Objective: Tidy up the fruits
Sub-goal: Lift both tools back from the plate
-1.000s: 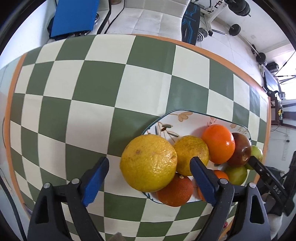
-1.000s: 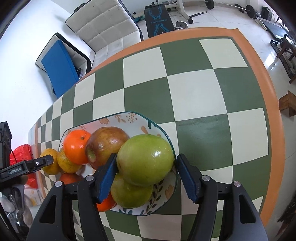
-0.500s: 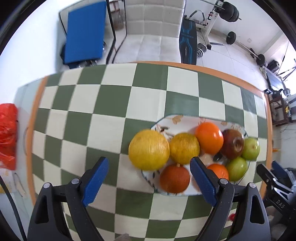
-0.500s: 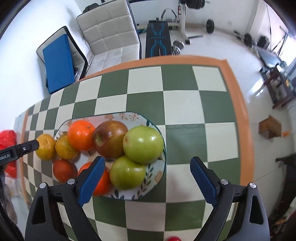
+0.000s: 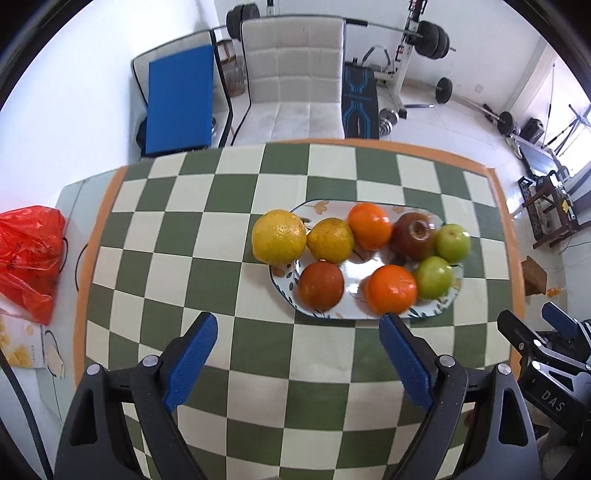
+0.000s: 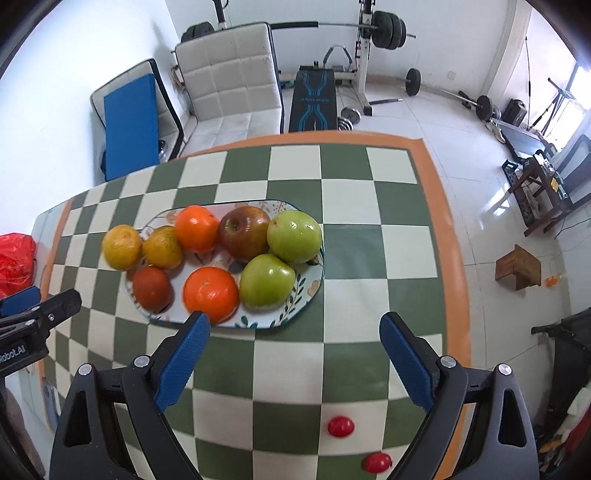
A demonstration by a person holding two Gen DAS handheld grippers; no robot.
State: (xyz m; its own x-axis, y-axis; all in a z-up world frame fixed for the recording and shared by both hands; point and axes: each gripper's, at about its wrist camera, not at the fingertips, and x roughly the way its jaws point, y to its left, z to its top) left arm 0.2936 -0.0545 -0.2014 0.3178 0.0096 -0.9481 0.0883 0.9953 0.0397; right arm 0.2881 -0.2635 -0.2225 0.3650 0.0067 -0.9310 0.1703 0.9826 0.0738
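Red bag (image 5: 27, 254), white chair (image 5: 293, 88), barbell (image 6: 384, 24).

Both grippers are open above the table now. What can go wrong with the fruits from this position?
1. The big yellow citrus sits on the plate's left end, overhanging the rim; a nudge may roll it onto the table.
2. Two small red fruits lie loose near the table's orange border, and could roll off.
3. The two green apples crowd the plate's right end.

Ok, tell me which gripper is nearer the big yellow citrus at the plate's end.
Left. The left gripper hangs open nearly in line with the big yellow citrus, just back from it. The right gripper sits beyond the plate's opposite end, by the green apples.
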